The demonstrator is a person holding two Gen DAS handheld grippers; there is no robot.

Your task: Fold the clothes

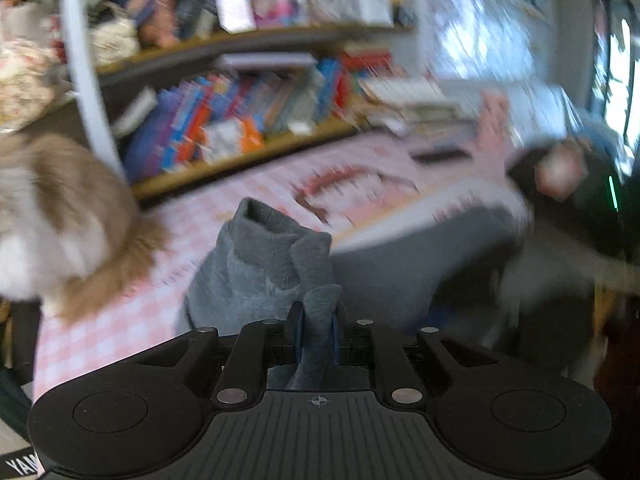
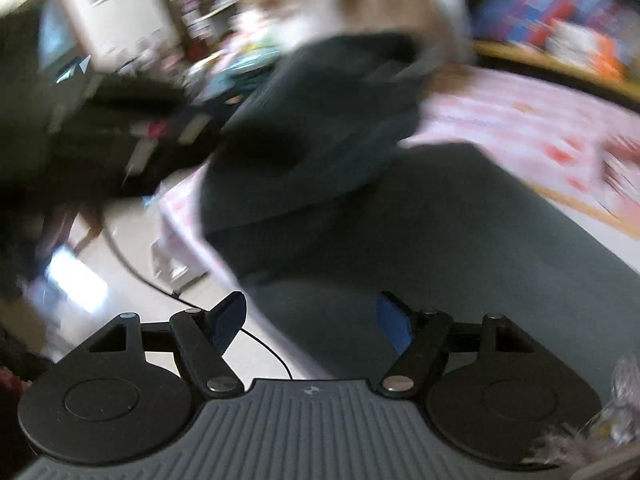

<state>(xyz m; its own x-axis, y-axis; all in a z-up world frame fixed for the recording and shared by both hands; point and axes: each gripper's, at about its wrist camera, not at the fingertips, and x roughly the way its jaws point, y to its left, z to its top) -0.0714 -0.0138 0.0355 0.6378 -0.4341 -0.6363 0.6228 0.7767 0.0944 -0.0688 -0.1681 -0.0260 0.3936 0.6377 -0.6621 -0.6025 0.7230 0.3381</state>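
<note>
Grey knit cloth, a sweater (image 1: 256, 268) by the look of its ribbed cuff, rises in a bunched fold just ahead of your left claw (image 1: 318, 330). Your left claw is pinched narrow on a twist of that fabric, which runs down between the blue pads (image 1: 335, 340) and out behind them. The rest of the sweater spreads flat and wide to the right across the bench (image 1: 120, 320), which wears a pink and white checked cloth.

From your right wrist view, the same grey sweater (image 2: 460, 240) lies flat over the bench edge, with a darker folded-over part (image 2: 320, 120) raised above it. Your right claw (image 2: 314, 322) stands wide, with its blue pads (image 2: 394, 326) apart and nothing pressed between them; the near edge of the fabric sits in the gap, though blur hides whether either pad touches it.

Left of the sweater a fluffy brown and white thing (image 1: 60, 220) rests on the bench; it is too smeared to identify. Behind the bench run wooden shelves (image 1: 240, 44) packed with books (image 1: 224, 116). A white cable (image 1: 86, 72) hangs down at the left.
</note>
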